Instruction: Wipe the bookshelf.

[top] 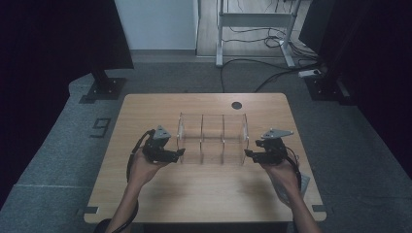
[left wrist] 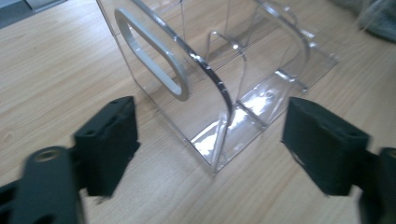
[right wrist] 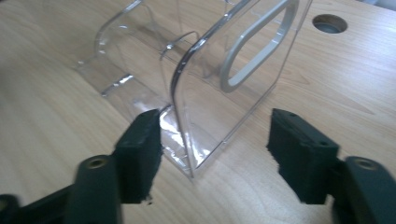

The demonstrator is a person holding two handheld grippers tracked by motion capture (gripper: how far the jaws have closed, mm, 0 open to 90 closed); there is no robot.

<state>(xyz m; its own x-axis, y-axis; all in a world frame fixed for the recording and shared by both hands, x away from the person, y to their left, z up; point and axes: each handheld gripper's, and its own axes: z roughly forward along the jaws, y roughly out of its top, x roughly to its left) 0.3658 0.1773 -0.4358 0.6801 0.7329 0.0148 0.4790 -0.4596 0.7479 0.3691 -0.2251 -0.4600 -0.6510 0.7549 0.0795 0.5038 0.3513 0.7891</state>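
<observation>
Surface (top: 204,187): light wood tabletop, round cable hole (top: 236,105) near far edge; hole also seen top right in right gripper view.
Organizer (top: 212,138): clear plastic rack, stands upright at mid surface, long axis running left-right betw. the 2 grippers. 2 inner dividers, so 3 compartments, all w/ nothing visible inside.
End walls: each has a grey-rimmed oval handle cutout; left end's cutout (left wrist: 149,51) seen in left gripper view, right end's cutout (right wrist: 259,44) in right gripper view.
Left gripper (top: 180,153): held in person's left hand (top: 142,167), just beside organizer's left end, low over surface, pointing at it.
Left fingers (left wrist: 108,142): wide apart; near corner of left end wall sits betw. them but pads not pressing on it, clear gap both sides.
Right gripper (top: 248,154): in right hand (top: 282,172), at organizer's right end, mirror pose.
Right fingers (right wrist: 139,151): apart; right end wall's bottom corner betw. them. Left-hand pad in that view v. close to the plastic base, contact can't tell; other pad well clear. No clamp.
Organizer base: flat on surface, not lifted, not tilted.
Floor: grey carpet around surface, cables (top: 257,73) at far side.
</observation>
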